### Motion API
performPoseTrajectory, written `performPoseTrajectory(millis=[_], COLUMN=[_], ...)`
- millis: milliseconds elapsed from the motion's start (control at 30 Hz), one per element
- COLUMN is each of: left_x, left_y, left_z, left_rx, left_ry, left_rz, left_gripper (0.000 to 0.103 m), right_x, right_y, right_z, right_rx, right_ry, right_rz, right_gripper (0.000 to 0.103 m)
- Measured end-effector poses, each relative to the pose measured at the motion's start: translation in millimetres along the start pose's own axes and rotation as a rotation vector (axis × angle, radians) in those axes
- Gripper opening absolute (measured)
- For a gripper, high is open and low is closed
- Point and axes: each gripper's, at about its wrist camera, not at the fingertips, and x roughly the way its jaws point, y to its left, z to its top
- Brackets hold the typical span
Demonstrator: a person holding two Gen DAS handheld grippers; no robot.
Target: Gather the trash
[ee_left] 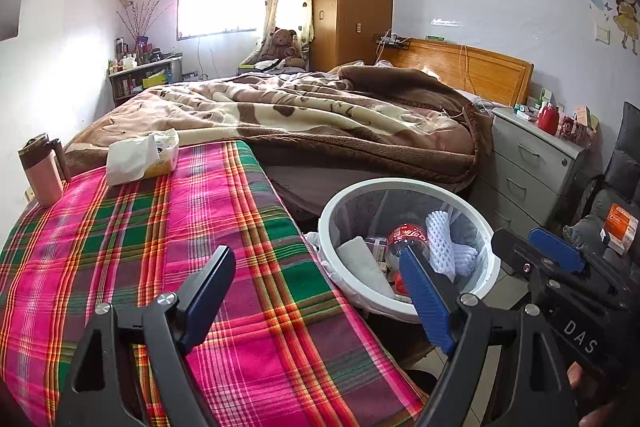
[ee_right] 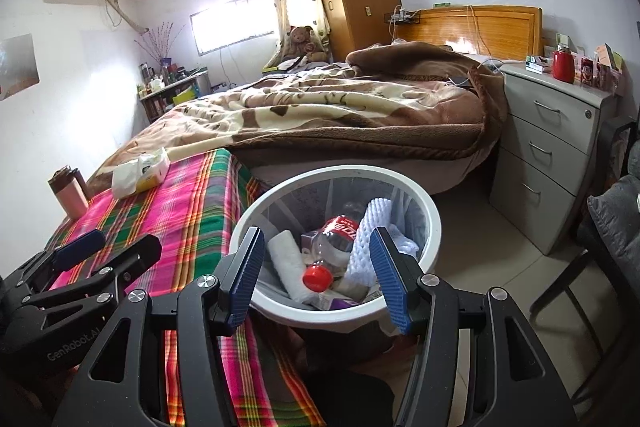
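A white-rimmed mesh trash bin [ee_right: 434, 223] stands on the floor beside the plaid-covered table [ee_left: 140, 239]. It holds a cola bottle [ee_right: 334, 247] with a red cap, white foam netting [ee_right: 370, 231], a white paper roll and wrappers. The bin also shows in the left wrist view [ee_left: 486, 223]. My right gripper [ee_right: 316, 277] is open and empty, just above the bin's near rim. My left gripper [ee_left: 320, 297] is open and empty over the table's right edge. The right gripper shows in the left wrist view [ee_left: 536, 247], and the left gripper in the right wrist view [ee_right: 108, 245].
A tissue pack [ee_left: 142, 157] and a pink mug [ee_left: 40, 171] sit at the table's far end. The bed with a brown blanket [ee_left: 320, 115] lies behind. A grey drawer cabinet [ee_right: 560, 147] and a dark chair [ee_right: 616, 227] stand at the right.
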Motion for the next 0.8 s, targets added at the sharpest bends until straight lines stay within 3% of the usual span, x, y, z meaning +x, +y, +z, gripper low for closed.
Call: performPoseTrajectory(millis=[800], left_x=[-7.2], left_y=[1.6], left_z=[-2.0], left_rx=[-0.016], left_ry=[-0.012], left_rz=[0.019], left_gripper=[0.085], right_x=[-7.1], right_y=[2.9], right_z=[-4.6], right_rx=[0.012], right_ry=[-0.021], right_rz=[-0.011], right_gripper=[0.056])
